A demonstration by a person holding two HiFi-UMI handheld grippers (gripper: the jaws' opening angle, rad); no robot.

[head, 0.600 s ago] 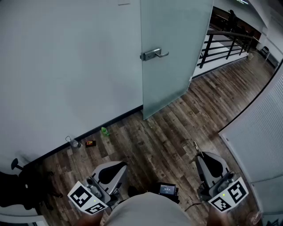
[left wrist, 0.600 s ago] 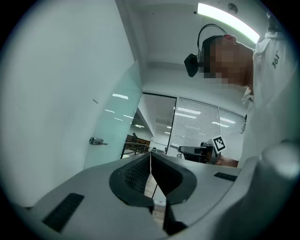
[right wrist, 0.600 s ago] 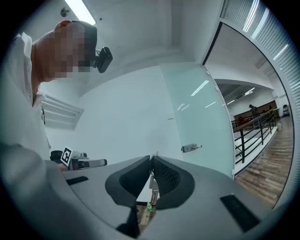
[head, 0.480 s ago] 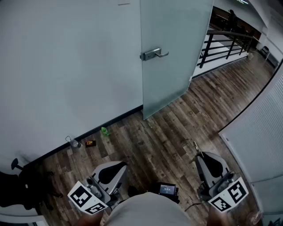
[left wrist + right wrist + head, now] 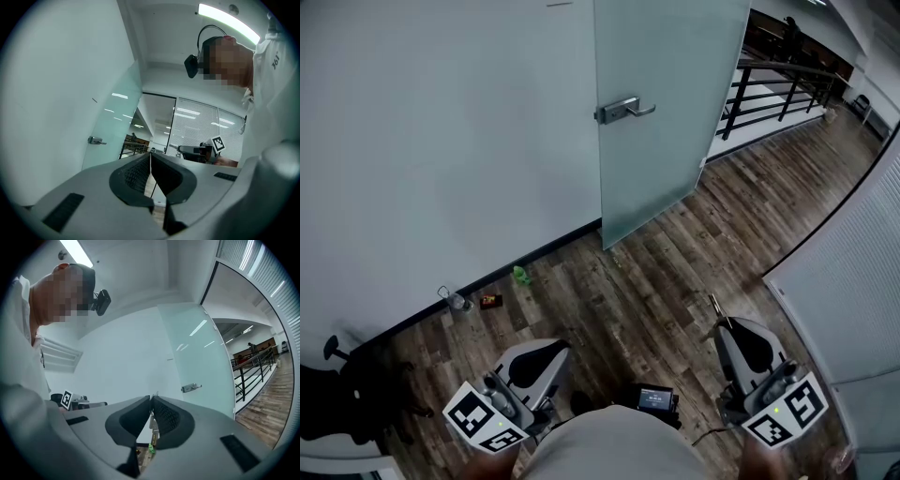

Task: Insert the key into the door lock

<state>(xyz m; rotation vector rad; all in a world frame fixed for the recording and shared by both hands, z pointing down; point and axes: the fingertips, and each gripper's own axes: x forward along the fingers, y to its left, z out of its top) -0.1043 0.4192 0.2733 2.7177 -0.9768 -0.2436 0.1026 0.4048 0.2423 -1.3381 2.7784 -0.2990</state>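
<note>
Key (image 5: 153, 422) sits clamped between the jaws of the right tool (image 5: 151, 399), its tip poking out ahead above the wooden floor (image 5: 675, 272). Left tool (image 5: 150, 155) has its jaws pressed together with nothing between them. Both are well apart from the frosted glass door (image 5: 666, 141) and its lever handle (image 5: 623, 111); the lock itself cannot be made out

Silver metal key (image 5: 153, 425) mostly buried in right gripper (image 5: 151, 398) jaws; lock by silver lever handle (image 5: 623, 111), 12 o'clock, too small to resolve.
</note>
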